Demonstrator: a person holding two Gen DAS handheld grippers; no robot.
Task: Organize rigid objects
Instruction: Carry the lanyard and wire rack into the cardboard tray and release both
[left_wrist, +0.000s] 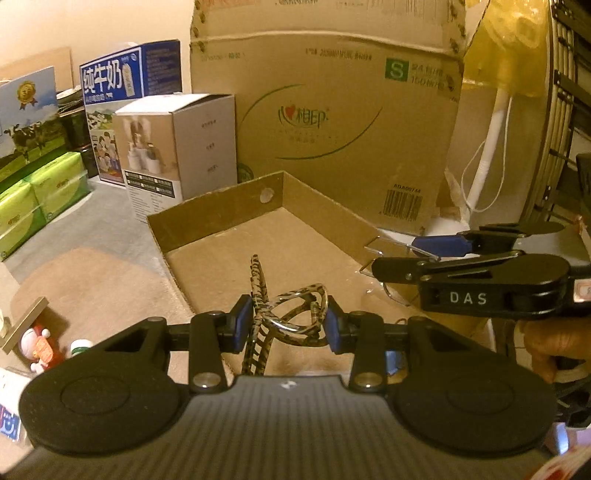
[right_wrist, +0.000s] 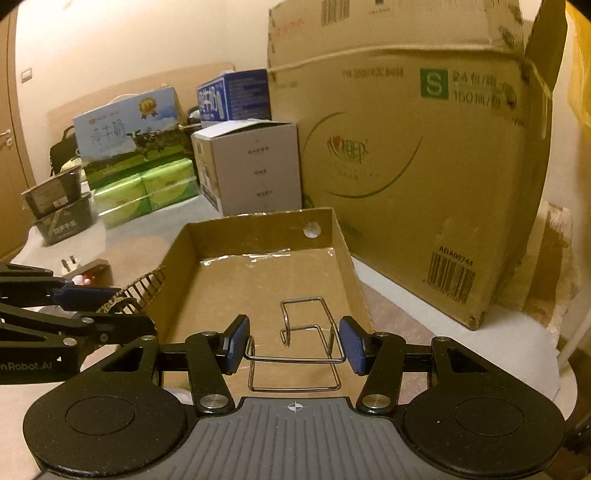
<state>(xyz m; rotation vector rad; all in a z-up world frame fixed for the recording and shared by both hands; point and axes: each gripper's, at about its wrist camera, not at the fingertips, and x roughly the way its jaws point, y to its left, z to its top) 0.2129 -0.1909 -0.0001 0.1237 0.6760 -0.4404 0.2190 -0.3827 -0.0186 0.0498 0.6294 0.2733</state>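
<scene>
Both items hang over the shallow cardboard tray (right_wrist: 343, 258), so the delivery step is in hand. The left gripper (left_wrist: 290, 325) is clamped on a leopard-print hair claw (left_wrist: 295, 314); the right gripper (right_wrist: 295, 341) pinches a bent wire holder (right_wrist: 295, 354) (transparent-looking from the left camera). Next, I judge: lower into the tray, then release.

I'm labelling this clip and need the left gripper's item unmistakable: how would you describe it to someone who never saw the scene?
Find the tall brown carton with the green S label; in front of it lies a shallow open cardboard tray. Over the tray's near edge the left gripper is shut on a hair claw clip. Its leopard-print toothed body sets it apart from the bare wire clip in the right gripper.
</scene>
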